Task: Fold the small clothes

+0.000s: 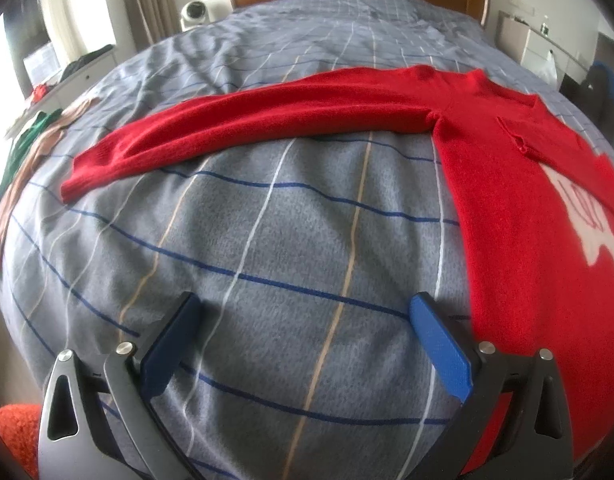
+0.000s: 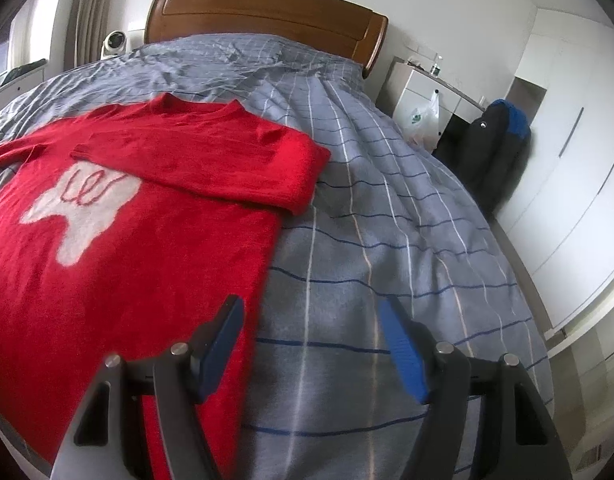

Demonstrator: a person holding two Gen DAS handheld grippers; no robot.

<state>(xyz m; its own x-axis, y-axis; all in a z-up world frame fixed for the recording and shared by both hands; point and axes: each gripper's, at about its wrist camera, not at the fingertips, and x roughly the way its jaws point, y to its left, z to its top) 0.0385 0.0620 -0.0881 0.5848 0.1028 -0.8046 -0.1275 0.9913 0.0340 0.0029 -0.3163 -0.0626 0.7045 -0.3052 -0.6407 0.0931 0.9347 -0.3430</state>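
Left wrist view, far left edge: green garment (image 1: 29,136) and a tan/peach one (image 1: 25,168) lying on the bedspread (image 1: 267,240), both cut by the fisheye rim so shapes unclear; orange fuzzy thing (image 1: 15,428) in the bottom-left corner, mostly cut off, can't identify. Left gripper (image 1: 305,316) hovers over bare grey plaid, fingers spread wide, nothing between them, right finger (image 1: 439,344) just beside the sweater's side edge, contact can't be judged. Red sweater (image 1: 519,208) lies flat on the bed, one sleeve (image 1: 243,132) stretched out straight to the left, cuff well apart from the gripper; white chest graphic (image 1: 587,216) only partly visible, cropped at the frame edge. Right wrist view: same red sweater (image 2: 127,248) fills the left half, hem and far sleeve cut off; other sleeve (image 2: 211,168) folded across the chest, overlapping the top of the white graphic (image 2: 83,208). Right gripper (image 2: 311,316) also wide open and empty, left finger (image 2: 223,344) over the sweater's side edge, right finger (image 2: 403,348) over bedspread; touching or hovering, can't tell. Wooden headboard (image 2: 267,16) behind, white nightstand (image 2: 419,88) and dark bag (image 2: 495,140) at right, blurry
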